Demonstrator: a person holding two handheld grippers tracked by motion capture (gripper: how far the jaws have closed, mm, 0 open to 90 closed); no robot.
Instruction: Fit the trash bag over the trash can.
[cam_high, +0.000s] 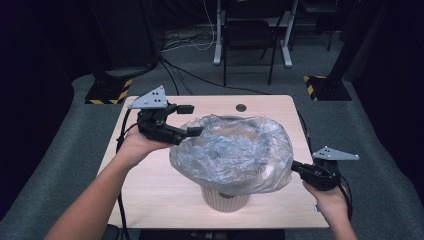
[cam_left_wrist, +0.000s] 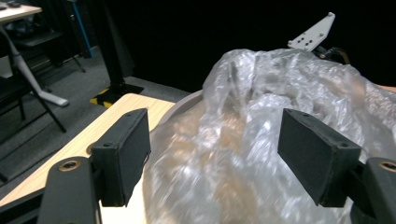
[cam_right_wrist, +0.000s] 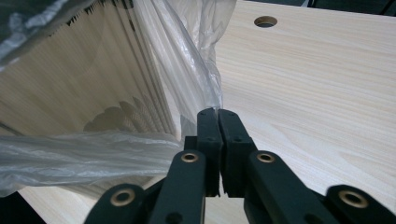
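- A clear plastic bag (cam_high: 232, 152) sits over the top of a ribbed, cream bin (cam_high: 225, 199), puffed up and crinkly.
- The bin stands on the near middle of the wooden table (cam_high: 150, 185).
- The bag covers the bin's wide top and hangs down its sides.
- The left gripper (cam_high: 190, 120) is at the far left edge of the bag, held in the person's left hand (cam_high: 134, 146).
- Its jaws are wide open. In the left gripper view the bag (cam_left_wrist: 261, 140) lies between the two pads, but they do not press on it.
- The right gripper (cam_high: 295, 167) is at the near right edge of the bag, low by the table.
- Its jaws are pressed together and pinch a thin fold of the bag (cam_right_wrist: 205, 88), pulling it tight beside the bin's ribbed wall (cam_right_wrist: 70, 93).
- A small round hole (cam_high: 241, 107) is in the table's far side.
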